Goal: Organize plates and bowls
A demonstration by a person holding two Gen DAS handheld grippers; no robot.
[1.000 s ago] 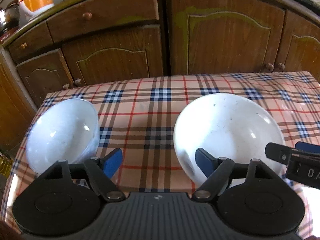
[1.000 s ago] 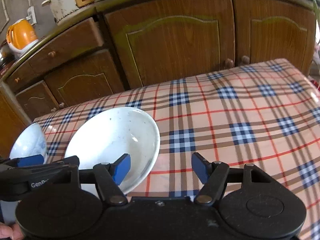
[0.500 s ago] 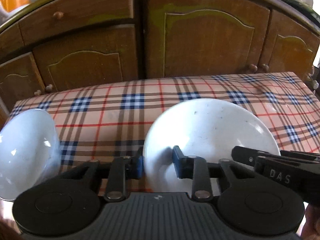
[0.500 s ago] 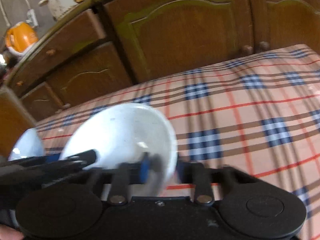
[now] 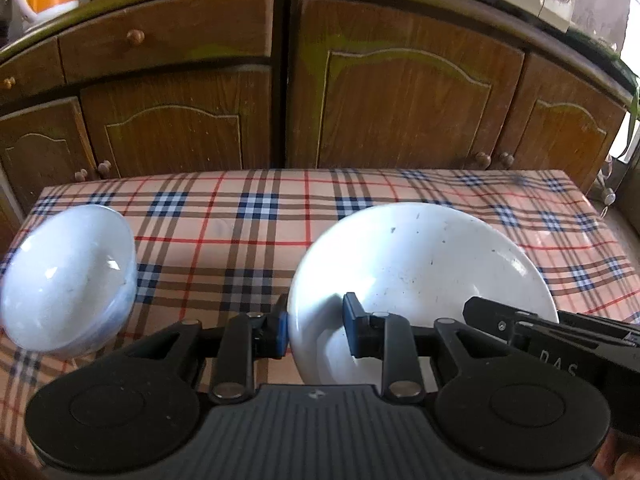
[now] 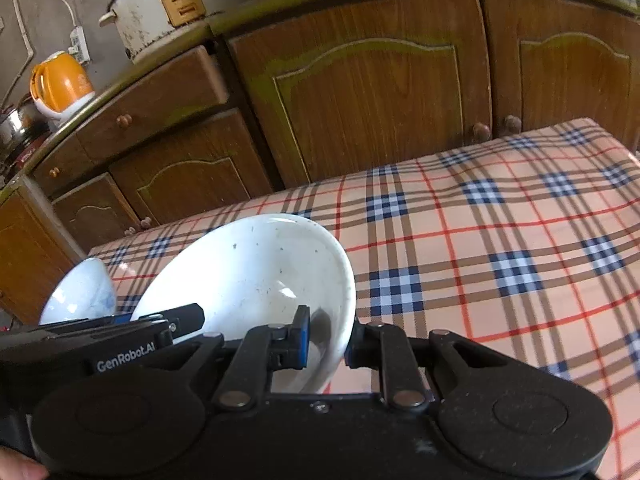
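A wide, shallow, glossy white ceramic bowl (image 5: 424,272) with scattered dark specks on its smooth inside sits on the counter (image 5: 248,236), which is covered by a slick plaid oilcloth in peach, tan, navy and red. The left hand-held gripper (image 5: 314,330), black plastic with blue pads, has just been closing and now pinches the bowl's near rim at about 7 o'clock on the bowl, 1 pad outside the wall and 1 inside. The right hand-held gripper (image 6: 326,340), of the same build, is pressed onto the same bowl's rim at about 5 o'clock, again with 1 pad inside and 1 outside; in the left wrist view its black fingers (image 5: 504,320) reach in from 4 o'clock. The bowl holds nothing but those specks and a bright glare. At 9 o'clock from it, well apart, stands a smaller, deeper, rounded pale blue-white ceramic bowl (image 5: 68,284), glossy and also empty. Beyond the counter at 12 o'clock runs a row of brown wood-grain cabinet doors (image 5: 404,96) with arched panels and round knobs. On top of them at 11 o'clock sit an orange and white plastic kettle (image 6: 62,84) and a worn white rice cooker (image 6: 164,4).
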